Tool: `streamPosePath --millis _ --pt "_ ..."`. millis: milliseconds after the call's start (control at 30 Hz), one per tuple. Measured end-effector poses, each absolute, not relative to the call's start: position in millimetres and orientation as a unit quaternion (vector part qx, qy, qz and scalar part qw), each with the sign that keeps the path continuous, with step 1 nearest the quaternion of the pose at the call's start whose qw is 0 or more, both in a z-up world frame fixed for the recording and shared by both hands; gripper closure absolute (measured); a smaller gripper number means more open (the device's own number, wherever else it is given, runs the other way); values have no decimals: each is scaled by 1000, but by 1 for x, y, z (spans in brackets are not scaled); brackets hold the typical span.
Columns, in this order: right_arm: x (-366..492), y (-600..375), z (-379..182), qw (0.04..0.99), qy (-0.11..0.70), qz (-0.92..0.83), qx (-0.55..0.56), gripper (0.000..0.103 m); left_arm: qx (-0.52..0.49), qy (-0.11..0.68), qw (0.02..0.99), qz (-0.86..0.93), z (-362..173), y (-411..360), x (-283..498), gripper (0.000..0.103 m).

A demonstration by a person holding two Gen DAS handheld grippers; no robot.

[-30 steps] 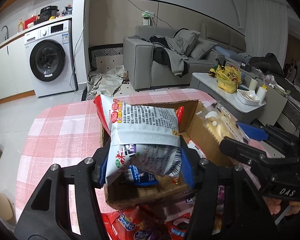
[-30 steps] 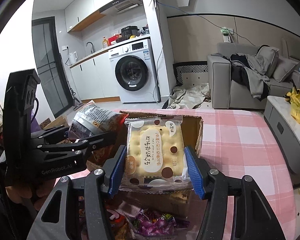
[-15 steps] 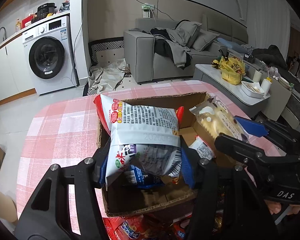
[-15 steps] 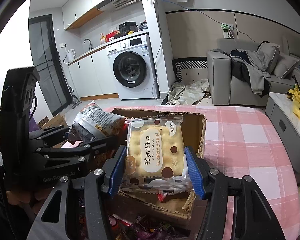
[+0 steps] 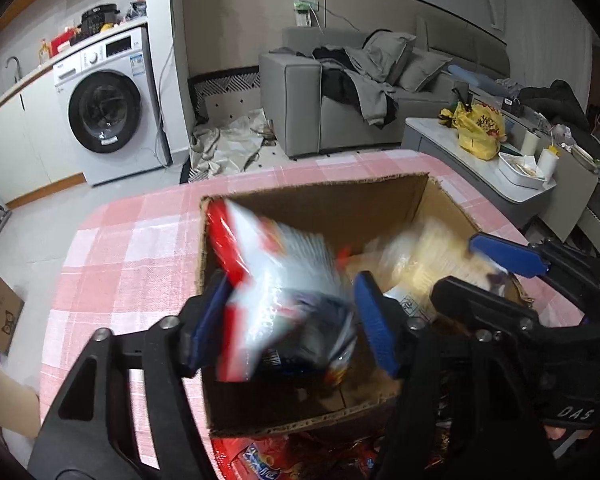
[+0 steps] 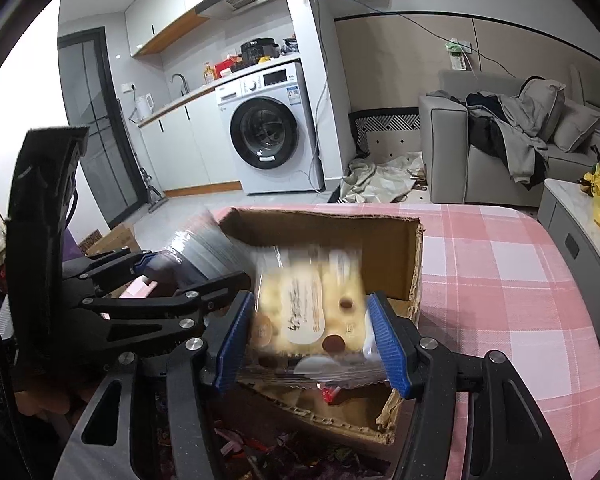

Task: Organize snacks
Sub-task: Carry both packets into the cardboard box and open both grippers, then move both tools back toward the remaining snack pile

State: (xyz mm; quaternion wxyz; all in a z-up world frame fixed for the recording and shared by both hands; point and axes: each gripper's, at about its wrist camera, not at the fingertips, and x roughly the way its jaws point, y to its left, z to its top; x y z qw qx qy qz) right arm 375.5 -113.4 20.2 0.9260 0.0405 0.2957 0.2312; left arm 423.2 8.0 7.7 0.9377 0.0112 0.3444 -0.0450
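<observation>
- My left tongs [image 5: 288, 316] hang over the cardboard box [image 5: 320, 204] with the chip bag [image 5: 284, 280] between the blue pads. The bag is smeared with blur and tilted, with a gap showing on the right side, so I cannot tell whether I am clamped on it or have let go.
- My right tongs [image 6: 310, 336] have the pack of cakes [image 6: 308, 312] between their pads, above the near right part of the box [image 6: 380, 240]. That pack is blurred too, with a gap beside the right pad, so again I cannot tell the grip.
- Risk one: both packs are going down together, side by side. I judge they could bump, and the chip bag could ride up on the left wall of the box or tip out onto the pink checked tablecloth [image 5: 132, 248].
- Risk two: the near wall of the box is torn and sagging, and the cakes hang right over it. A pack landing there could fold the wall outward and slide onto the loose snacks [image 6: 260, 452] piled in front.
- Risk three: the two sets of tongs are close, so a small sideways drift could knock them together.
- The left view alone looks down into the box, where I can see a pale wrapper on the bottom.
- Only the right view shows the torn near edge clearly, and the printing on the cakes.
</observation>
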Motion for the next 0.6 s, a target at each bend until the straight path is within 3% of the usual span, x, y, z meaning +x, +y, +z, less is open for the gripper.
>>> streamPosePath --millis 33,167,200,600 --pt "373 -115 23 927 289 235 43 37 9 341 939 -48 10 7 420 20" --pt "362 -131 36 942 262 207 46 5 -2 330 943 -53 19 10 406 9" --pt "361 -136 38 941 260 208 54 3 -3 331 942 -51 21 11 403 0" --pt "323 -166 37 936 294 188 37 0 -19 322 946 -35 39 31 332 1"
